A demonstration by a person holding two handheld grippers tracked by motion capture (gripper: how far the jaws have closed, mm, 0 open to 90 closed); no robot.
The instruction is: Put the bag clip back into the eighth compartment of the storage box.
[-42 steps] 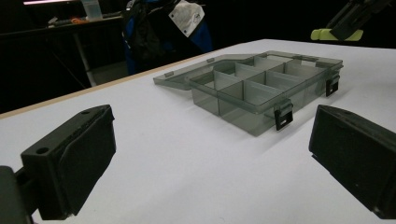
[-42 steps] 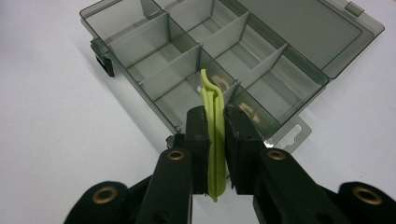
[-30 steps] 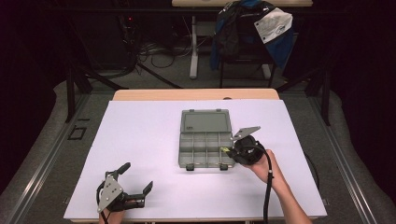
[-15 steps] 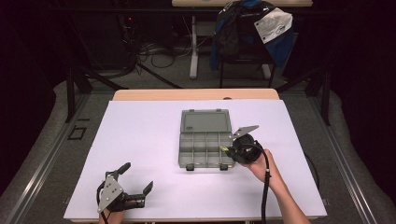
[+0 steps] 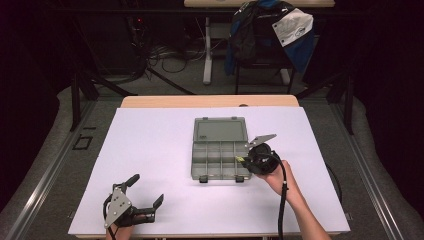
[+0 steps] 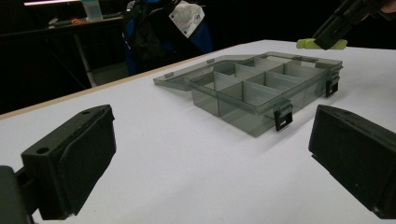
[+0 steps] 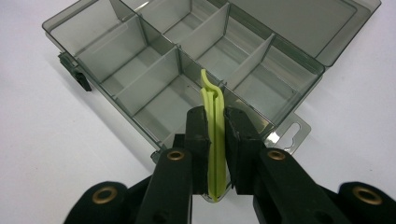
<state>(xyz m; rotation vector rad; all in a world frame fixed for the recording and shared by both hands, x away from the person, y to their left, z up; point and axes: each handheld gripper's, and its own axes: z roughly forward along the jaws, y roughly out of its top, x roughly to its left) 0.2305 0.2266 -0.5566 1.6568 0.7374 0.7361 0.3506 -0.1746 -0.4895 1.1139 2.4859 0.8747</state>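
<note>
— Since a second ago, what has changed?
— The right gripper [image 5: 243,161], clamped on a yellow-green clip [image 7: 214,140], has edged leftward over the compartment box's [image 5: 220,150] right edge; the left gripper [image 5: 148,192] stays wide apart near the table's [image 5: 150,145] front.

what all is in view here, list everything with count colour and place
organiser box: 1, smoky grey clear plastic, table centre, lid open and lying flat behind it, compartments look empty
clip: 1, light green, pinched in the right gripper at the box's right end
table: 1, white top
chair: 1, dark, behind the table, blue and black clothing draped on it
cables: several, dark, floor behind the table
left gripper: 1, black, near-left table edge, jaws open
right gripper: 1, black, shut on the clip
</note>
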